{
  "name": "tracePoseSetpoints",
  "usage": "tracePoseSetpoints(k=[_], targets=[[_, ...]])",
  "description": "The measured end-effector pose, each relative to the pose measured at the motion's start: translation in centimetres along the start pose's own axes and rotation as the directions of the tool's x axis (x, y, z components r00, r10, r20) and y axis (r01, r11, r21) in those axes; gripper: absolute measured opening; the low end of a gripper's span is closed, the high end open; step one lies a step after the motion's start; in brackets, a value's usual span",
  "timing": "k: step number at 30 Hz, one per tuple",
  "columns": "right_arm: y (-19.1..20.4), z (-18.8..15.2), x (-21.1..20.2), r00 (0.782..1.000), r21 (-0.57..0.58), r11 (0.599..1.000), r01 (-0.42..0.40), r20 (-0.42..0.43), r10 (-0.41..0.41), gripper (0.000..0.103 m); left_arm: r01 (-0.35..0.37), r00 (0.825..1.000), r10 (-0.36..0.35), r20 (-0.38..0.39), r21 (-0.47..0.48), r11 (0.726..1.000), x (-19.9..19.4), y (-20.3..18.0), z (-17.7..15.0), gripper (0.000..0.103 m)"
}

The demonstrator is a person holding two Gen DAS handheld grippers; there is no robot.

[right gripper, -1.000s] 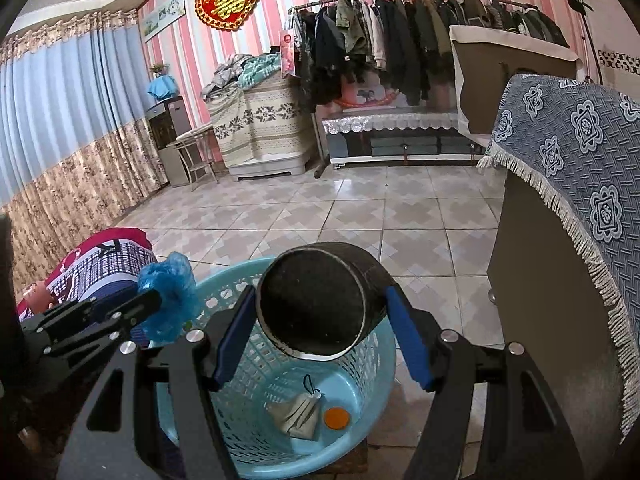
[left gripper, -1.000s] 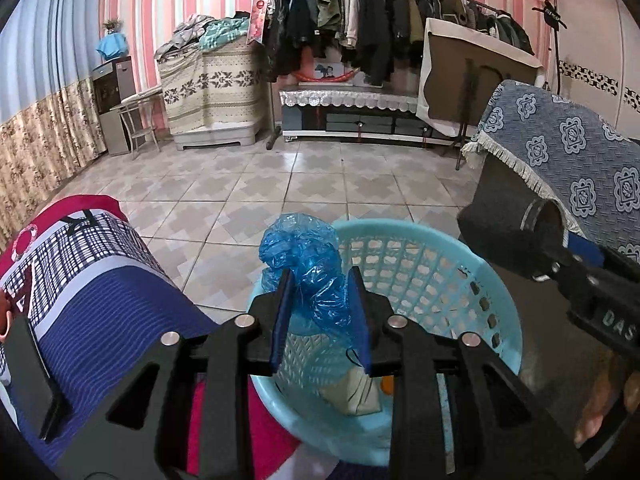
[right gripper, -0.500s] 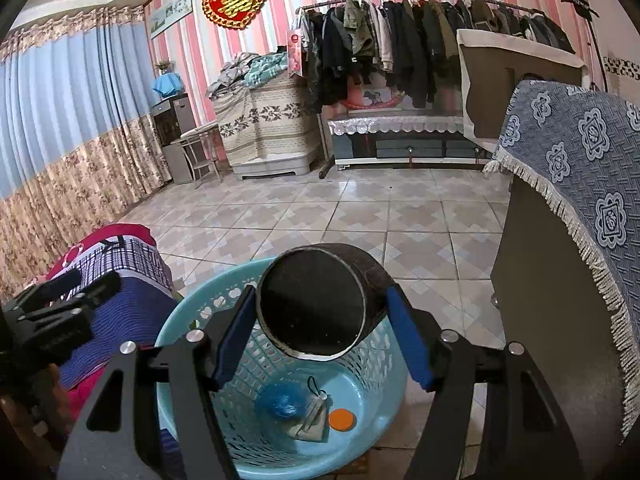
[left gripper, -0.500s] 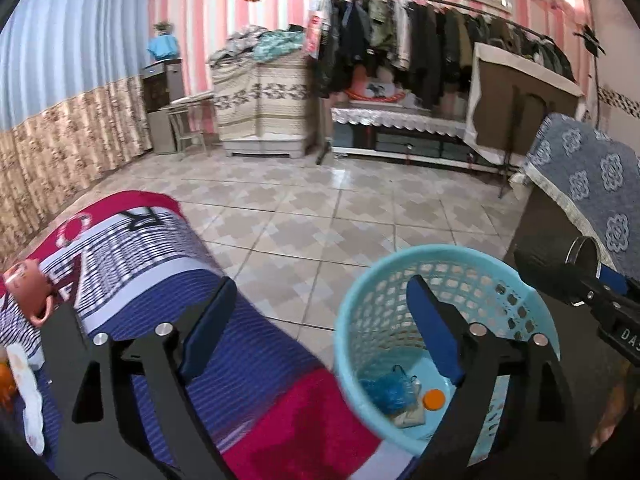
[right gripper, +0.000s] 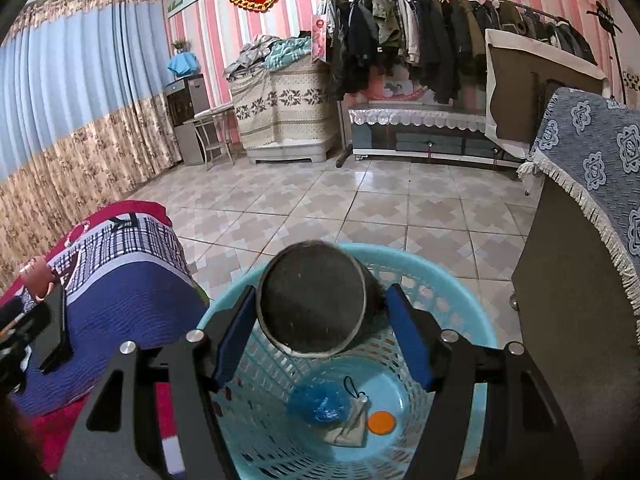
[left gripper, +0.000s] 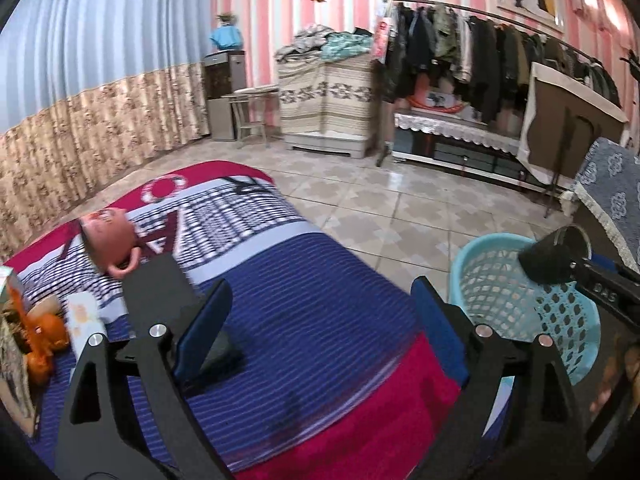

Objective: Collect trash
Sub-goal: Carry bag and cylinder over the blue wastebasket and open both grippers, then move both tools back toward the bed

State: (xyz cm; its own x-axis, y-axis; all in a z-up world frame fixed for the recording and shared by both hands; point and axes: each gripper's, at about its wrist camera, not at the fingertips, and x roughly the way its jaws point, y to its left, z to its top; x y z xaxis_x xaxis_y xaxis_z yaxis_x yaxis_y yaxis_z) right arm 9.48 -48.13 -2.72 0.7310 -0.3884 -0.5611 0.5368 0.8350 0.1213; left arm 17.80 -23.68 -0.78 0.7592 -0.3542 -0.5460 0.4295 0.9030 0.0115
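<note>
Since a second ago the left gripper (left gripper: 320,316) has let go of the crumpled blue bag (right gripper: 318,402) and swung left from above the basket (left gripper: 560,312) to a spot over the striped bed cover (left gripper: 320,272). Its jaws have just been opening and now stand spread wide with nothing between them. That bag now lies at the bottom of the light-blue basket, touching a small grey pouch with a black cord (right gripper: 352,424), and an orange disc (right gripper: 381,422) sits just to the right of the pouch.

Right gripper (right gripper: 320,330) — above the basket, its blue pads pinching a black cup (right gripper: 312,308) by its sides; the cup's round end faces the camera.

On the bed cover, far left, a pink mug (left gripper: 110,240) lies tipped on its side, and a dark flat item (left gripper: 218,354) rests near the left jaw. Orange items at the extreme left edge are too cropped to identify. Beyond the bed cover and basket is a tiled floor (right gripper: 360,200).
</note>
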Motion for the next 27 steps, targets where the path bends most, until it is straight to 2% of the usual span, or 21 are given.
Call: tracePoseSetpoints(k=[6,16,27], targets=[[1.3,-0.3,1.1,1.000,-0.030,1.000,0.007,-0.029,-0.007,0.066,-0.053,0.998,0.054,0.023,-0.027,0.998,-1.4,2.7,-0.2,0.090],[2.2,0.4,-0.5,0.999,-0.030,0.999,-0.036,0.004,0.037,0.088,-0.104,0.993,0.108,0.039,-0.097,0.990,-3.2,6.6,-0.3,0.090],[7.8,0.3,-4.3,0.990,-0.156,0.981,-0.112,0.067,0.123,0.095,-0.198,0.977,0.206,0.050,-0.129,0.972,-7.5,11.4,-2.1,0.091]])
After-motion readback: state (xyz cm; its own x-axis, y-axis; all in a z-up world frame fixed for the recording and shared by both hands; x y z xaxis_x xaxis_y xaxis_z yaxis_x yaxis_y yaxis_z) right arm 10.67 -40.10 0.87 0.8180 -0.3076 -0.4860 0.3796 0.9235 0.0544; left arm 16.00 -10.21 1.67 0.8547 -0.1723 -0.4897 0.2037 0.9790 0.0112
